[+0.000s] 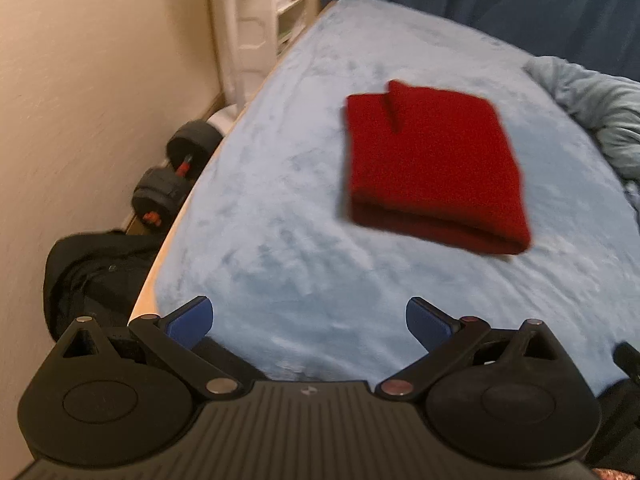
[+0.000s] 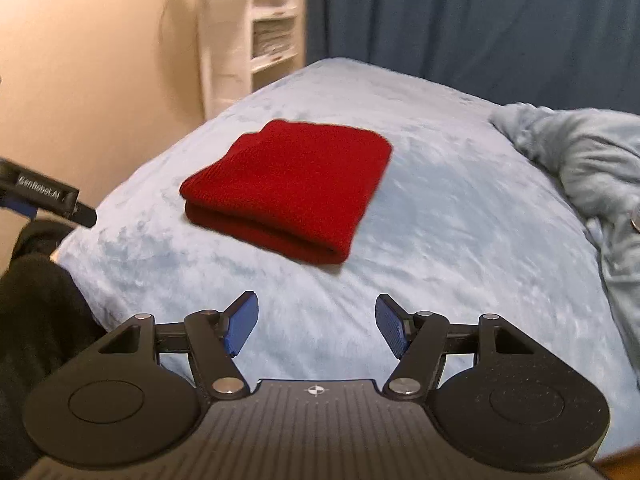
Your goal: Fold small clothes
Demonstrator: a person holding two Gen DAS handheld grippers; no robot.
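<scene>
A red knitted cloth point(image 1: 434, 168) lies folded into a thick rectangle on the light blue bed cover point(image 1: 280, 208). It also shows in the right wrist view point(image 2: 288, 188), with its folded edge toward me. My left gripper point(image 1: 308, 322) is open and empty, held above the bed's near part, well short of the cloth. My right gripper point(image 2: 316, 326) is open and empty, also short of the cloth. The left gripper's body point(image 2: 44, 196) shows at the left edge of the right wrist view.
A crumpled light blue blanket point(image 2: 580, 168) lies at the bed's right side. Dumbbells point(image 1: 172, 176) and a dark bag point(image 1: 100, 272) sit on the floor between the bed and the wall. A white shelf unit point(image 2: 272, 28) and a blue curtain point(image 2: 480, 20) stand behind.
</scene>
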